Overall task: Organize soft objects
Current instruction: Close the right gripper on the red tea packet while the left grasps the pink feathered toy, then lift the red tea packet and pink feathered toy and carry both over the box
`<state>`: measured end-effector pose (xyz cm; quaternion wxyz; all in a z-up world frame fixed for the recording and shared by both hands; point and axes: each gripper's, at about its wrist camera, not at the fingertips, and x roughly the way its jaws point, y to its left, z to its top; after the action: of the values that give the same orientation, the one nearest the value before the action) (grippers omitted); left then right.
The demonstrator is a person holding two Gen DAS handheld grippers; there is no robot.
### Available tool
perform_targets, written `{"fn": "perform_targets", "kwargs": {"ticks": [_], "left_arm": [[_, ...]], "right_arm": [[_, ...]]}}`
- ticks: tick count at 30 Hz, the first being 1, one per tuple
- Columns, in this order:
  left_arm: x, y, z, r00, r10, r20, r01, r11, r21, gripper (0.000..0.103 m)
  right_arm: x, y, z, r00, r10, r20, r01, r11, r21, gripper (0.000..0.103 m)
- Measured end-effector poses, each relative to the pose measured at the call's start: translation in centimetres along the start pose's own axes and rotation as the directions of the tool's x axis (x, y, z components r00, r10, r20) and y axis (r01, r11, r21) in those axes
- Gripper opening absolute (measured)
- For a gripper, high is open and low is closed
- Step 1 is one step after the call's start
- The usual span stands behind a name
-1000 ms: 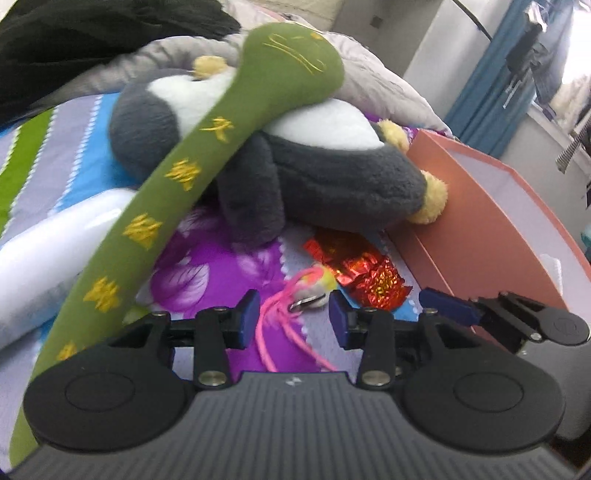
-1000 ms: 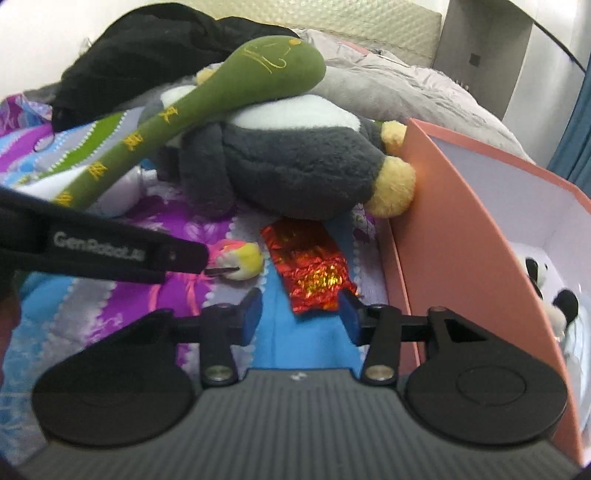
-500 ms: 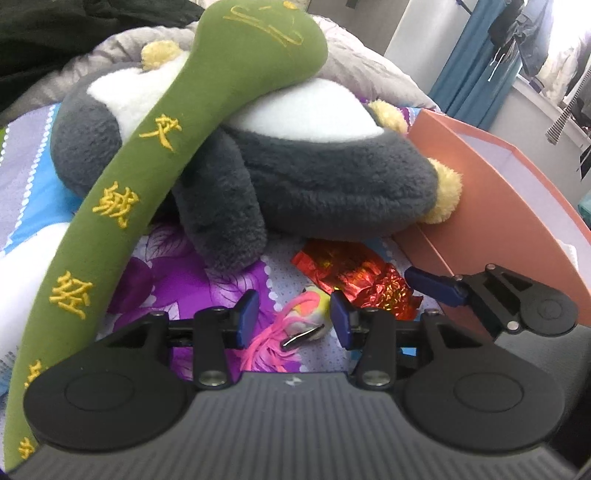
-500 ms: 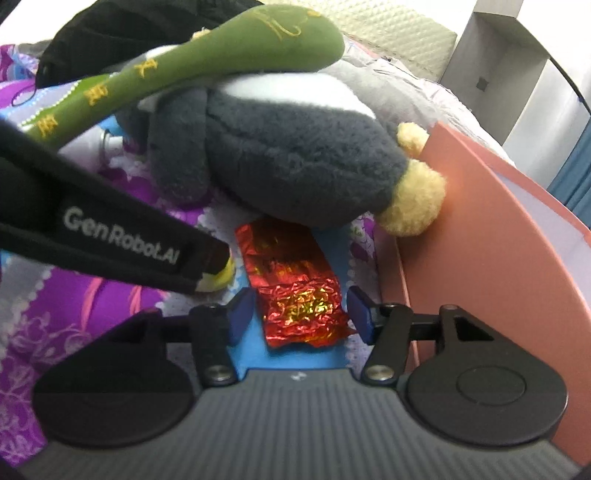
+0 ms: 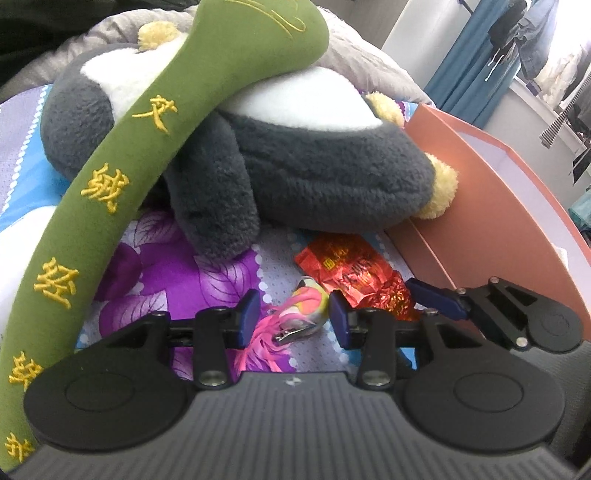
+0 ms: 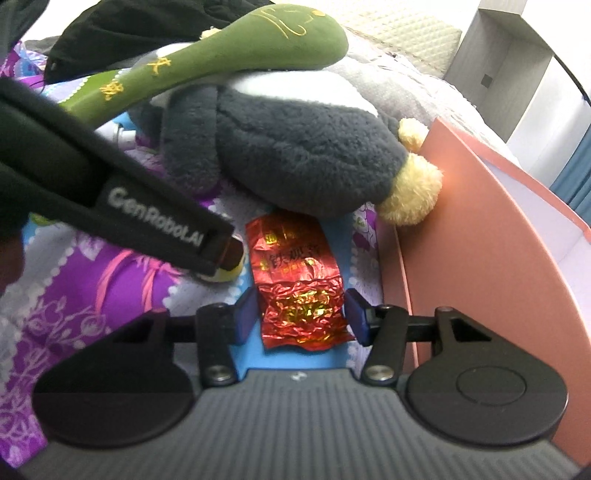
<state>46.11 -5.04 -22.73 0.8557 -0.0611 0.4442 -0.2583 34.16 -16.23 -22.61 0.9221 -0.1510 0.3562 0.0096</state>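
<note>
A small pink and yellow plush charm (image 5: pixel 304 308) with pink strings and a metal clip lies on the bedspread, between the open fingers of my left gripper (image 5: pixel 291 317). A red foil packet (image 6: pixel 295 284) lies beside it; my right gripper (image 6: pixel 301 315) is open with its fingers on either side of the packet's near end. The packet also shows in the left wrist view (image 5: pixel 354 273). A grey and white plush penguin (image 5: pixel 295 162) lies behind, with a long green plush (image 5: pixel 122 184) with yellow characters draped over it. The left gripper's finger (image 6: pixel 155 221) covers most of the charm in the right wrist view.
A pink cardboard box (image 6: pixel 491 229) with a white inside stands at the right, touching the penguin's yellow foot (image 6: pixel 410 195). The floral purple and blue bedspread (image 6: pixel 92 288) lies under everything. Black clothing (image 6: pixel 122 29) and a grey quilt (image 6: pixel 413 85) lie behind. A white object (image 5: pixel 18 243) lies at the left.
Both grippers have moved forward and down toward the bed. The charm now sits between the left fingers and the foil packet between the right fingers. Both stay open.
</note>
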Motion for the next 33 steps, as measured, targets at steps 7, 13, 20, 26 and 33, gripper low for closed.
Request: {"fn": "perform_targets", "kwargs": {"ticks": [7,13,20,26,33], "left_arm": [[0.0,-1.5,-0.4,0.999,0.032,-0.013,-0.032,0.999,0.005,0.035],[-2.1,-1.8,-1.0,0.998,0.068,0.012,-0.068,0.997,-0.048,0.035],[-6.1,-1.7,-2.8,0.992,0.113,0.048,-0.107,0.988,-0.110,0.034],[-10.0,-1.7,-5.1,0.985,0.159,0.064,-0.149,0.978,-0.148,0.035],[-13.9,-1.5,-8.5,0.976,0.205,0.073,-0.188,0.962,-0.199,0.035]], "right_arm": [[-1.4,0.2,-0.6,1.000,0.001,-0.001,-0.001,1.000,-0.026,0.054],[-2.1,0.2,-1.0,1.000,0.014,-0.003,-0.014,0.999,-0.032,0.054],[-4.4,0.2,-0.9,0.998,0.057,0.014,-0.057,0.998,-0.022,0.054],[-7.3,0.1,-1.2,0.989,0.147,0.006,-0.147,0.988,0.052,0.054],[-10.1,0.4,-2.8,0.974,0.226,-0.021,-0.221,0.965,0.144,0.054]]}}
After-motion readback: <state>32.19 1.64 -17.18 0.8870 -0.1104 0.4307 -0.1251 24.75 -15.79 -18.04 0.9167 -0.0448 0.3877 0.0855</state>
